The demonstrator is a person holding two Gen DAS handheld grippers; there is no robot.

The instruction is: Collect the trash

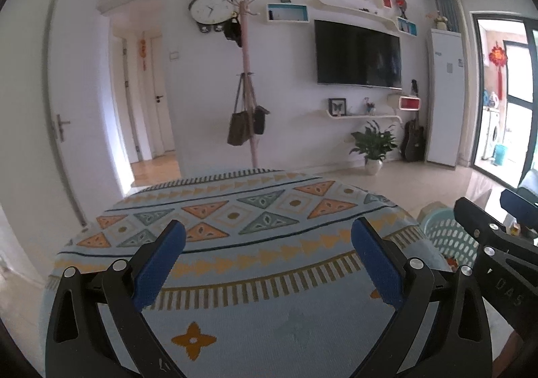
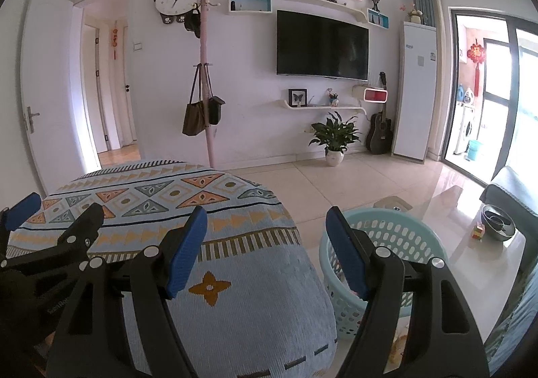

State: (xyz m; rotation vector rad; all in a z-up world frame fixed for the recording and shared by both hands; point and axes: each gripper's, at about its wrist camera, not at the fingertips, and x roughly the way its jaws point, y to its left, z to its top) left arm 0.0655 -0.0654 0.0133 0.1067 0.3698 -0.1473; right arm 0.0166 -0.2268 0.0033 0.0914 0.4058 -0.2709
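My left gripper (image 1: 267,235) is open and empty, held above a table covered with a light blue patterned cloth (image 1: 235,210). My right gripper (image 2: 267,221) is open and empty, over the table's right edge and the rim of a light blue perforated basket (image 2: 396,237) standing on the floor. The basket also shows in the left wrist view (image 1: 447,237), partly behind the right gripper's black body (image 1: 487,243). The left gripper (image 2: 57,210) shows at the far left of the right wrist view. No loose trash shows on the cloth (image 2: 168,196).
A glossy low table (image 2: 487,243) at the right carries a dark bowl (image 2: 497,225) and a small colourful cube (image 2: 478,231). Beyond are tiled floor, a coat rack with bags (image 2: 205,102), a potted plant (image 2: 334,139), a guitar (image 2: 380,129) and a wall TV (image 2: 321,45).
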